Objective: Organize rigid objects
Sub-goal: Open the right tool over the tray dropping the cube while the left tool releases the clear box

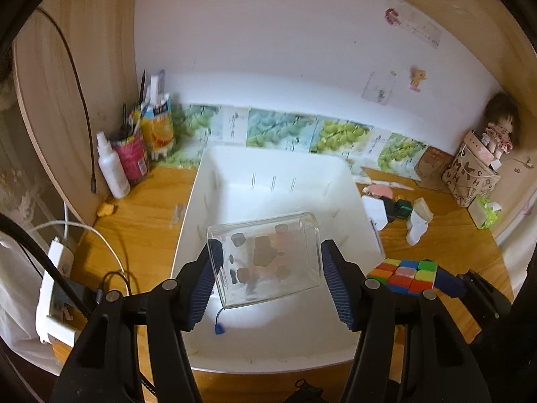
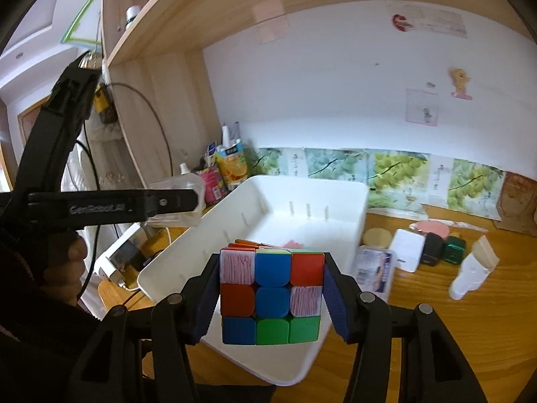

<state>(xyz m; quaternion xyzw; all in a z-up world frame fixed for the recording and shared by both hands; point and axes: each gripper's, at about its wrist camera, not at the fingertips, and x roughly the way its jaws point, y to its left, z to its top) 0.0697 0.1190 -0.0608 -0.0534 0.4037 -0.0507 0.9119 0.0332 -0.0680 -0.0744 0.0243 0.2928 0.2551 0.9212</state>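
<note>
We gripped a clear, round-edged plastic box (image 1: 265, 258) in our left tool (image 1: 268, 275) above the smooth white bin (image 1: 352, 181); our right tool (image 2: 272, 299) clamped the glossy cube (image 2: 272, 290) over the wooden worktop (image 2: 453, 336).

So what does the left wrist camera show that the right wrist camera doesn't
Only the left wrist view shows the small blue piece on the bin floor and the doll at the far right. Only the right wrist view shows the shelf overhead. Both show the white bin, the puzzle cube in the right gripper, and the clear box in the left gripper.
</note>
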